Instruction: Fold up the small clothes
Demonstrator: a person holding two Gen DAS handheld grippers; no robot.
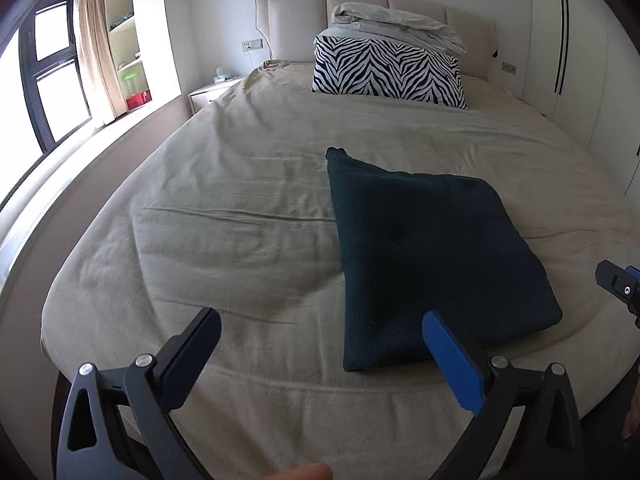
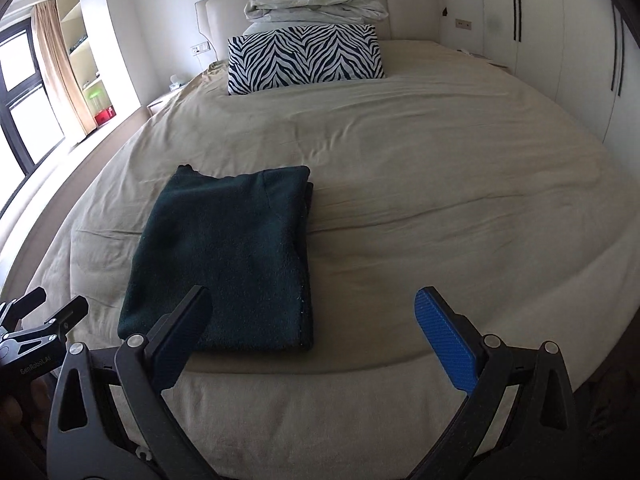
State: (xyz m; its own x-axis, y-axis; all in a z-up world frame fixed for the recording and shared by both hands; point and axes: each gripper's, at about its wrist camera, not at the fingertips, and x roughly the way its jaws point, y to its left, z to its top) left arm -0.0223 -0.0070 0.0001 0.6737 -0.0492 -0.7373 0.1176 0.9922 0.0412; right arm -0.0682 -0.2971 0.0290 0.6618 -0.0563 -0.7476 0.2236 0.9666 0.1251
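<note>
A dark green knitted garment (image 1: 432,256) lies folded into a flat rectangle on the beige bed sheet (image 1: 240,208), near the foot of the bed. It also shows in the right wrist view (image 2: 228,256). My left gripper (image 1: 320,328) is open and empty, above the bed's near edge, with the garment's near left corner between its fingers. My right gripper (image 2: 314,308) is open and empty, with the garment's near right corner by its left finger. The right gripper's tip shows at the left wrist view's right edge (image 1: 618,284).
A zebra-striped pillow (image 2: 304,56) and a folded pale duvet (image 2: 316,6) lie at the padded headboard. A window and curtain (image 1: 90,52) stand to the left, white wardrobes (image 2: 560,40) to the right. The left gripper shows at the right view's lower left (image 2: 40,320).
</note>
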